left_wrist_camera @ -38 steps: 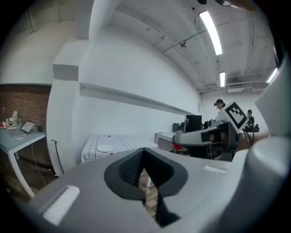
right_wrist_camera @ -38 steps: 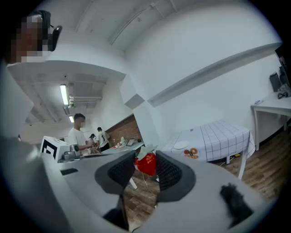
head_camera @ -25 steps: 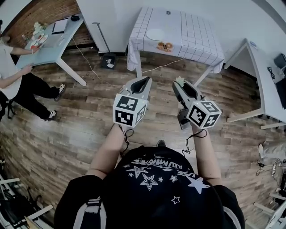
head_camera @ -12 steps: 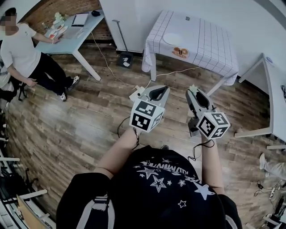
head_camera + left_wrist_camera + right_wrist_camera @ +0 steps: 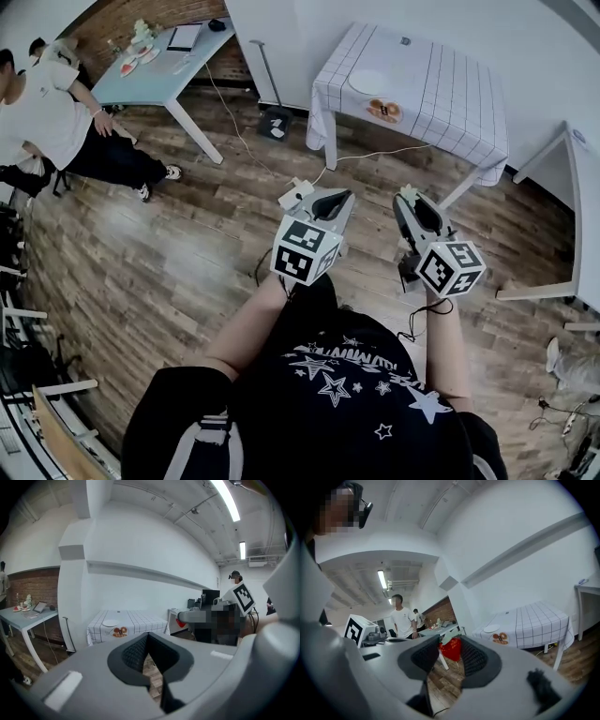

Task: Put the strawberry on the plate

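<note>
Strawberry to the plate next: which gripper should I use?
Right. The right gripper has its jaws closed on the strawberry, and the white plate lies ahead on the checked table. The left gripper holds nothing between its jaws.

Person is wearing a black star-print T-shirt (image 5: 342, 394) and working with two grey hand-held grippers.

White stars and a line of white lettering are running across the short-sleeved shirt, and a grey strap (image 5: 202, 439) with a buckle is crossing its left shoulder. The left gripper (image 5: 330, 199) and the right gripper (image 5: 410, 199) are each showing a smooth pale grey shell with black ribbed pads inside the jaws. The left cube (image 5: 305, 251) and the right cube (image 5: 451, 268) are displaying black square markers on white faces, and a thin black cable (image 5: 417, 323) is looping below each gripper.
</note>
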